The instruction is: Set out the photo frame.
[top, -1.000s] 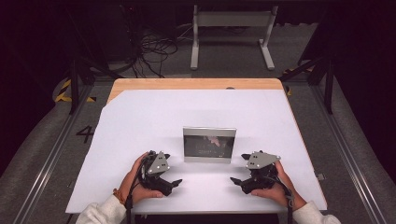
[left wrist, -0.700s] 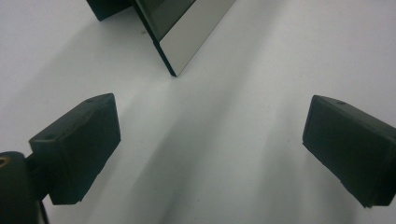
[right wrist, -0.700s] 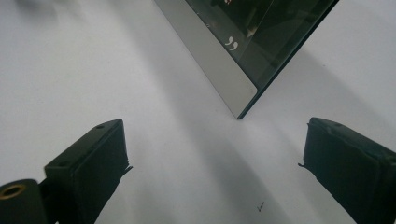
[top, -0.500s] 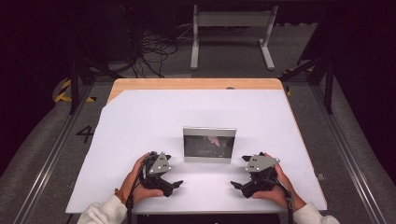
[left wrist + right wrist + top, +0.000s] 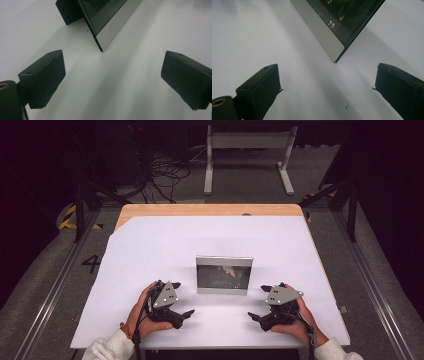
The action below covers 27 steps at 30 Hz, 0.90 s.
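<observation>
Both grippers sit at the bottom of the high view, left gripper (image 5: pixel 186 313) and right gripper (image 5: pixel 253 316), jaws spread wide and holding nothing. Just beyond them, mid-frame, the frame (image 5: pixel 224 275) stands upright on the white table (image 5: pixel 150 250) (propped on a rear stand). My worry: bump one bottom corner and it tips backward.

frame: small picture frame (image 5: pixel 224 275), silver border, dark glossy photo
pose: standing upright, propped on its black back stand (image 5: pixel 68 11)
spot: mid table (image 5: pixel 150 245), near front edge
</observation>
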Tool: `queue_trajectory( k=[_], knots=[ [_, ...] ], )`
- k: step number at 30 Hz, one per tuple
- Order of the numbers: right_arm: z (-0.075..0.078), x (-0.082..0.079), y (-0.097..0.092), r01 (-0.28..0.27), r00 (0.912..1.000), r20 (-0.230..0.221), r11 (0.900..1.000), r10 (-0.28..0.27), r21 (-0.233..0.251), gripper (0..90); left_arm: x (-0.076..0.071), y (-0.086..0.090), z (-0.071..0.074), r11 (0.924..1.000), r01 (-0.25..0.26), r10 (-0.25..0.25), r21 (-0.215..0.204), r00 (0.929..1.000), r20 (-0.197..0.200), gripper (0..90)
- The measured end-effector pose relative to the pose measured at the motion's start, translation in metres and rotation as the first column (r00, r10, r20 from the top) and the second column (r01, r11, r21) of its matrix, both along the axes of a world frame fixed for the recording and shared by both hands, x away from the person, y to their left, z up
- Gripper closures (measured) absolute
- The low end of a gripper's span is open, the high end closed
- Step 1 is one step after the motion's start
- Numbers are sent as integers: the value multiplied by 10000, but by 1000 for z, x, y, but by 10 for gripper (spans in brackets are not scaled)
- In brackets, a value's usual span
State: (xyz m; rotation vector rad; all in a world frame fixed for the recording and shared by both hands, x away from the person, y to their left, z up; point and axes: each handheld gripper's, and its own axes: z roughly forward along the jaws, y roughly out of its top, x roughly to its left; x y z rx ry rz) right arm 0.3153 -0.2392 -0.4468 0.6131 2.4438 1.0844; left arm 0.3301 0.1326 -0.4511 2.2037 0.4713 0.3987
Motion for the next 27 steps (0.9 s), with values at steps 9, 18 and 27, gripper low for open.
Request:
queue_trajectory(
  k=[9,18,27],
  knots=[
    [3,-2,-1,121,9995,300,9997,-127,200,66,0,1,2,10000,-51,53,-86,9998,213,59],
    [5,-1,-5,291,9986,435,9990,-306,352,70,2,1,1,9998,-173,175,-74,9995,251,60],
    [6,0,-5,312,9984,456,9990,-327,318,70,2,1,1,9999,-146,145,56,9996,228,60]
  ],
)
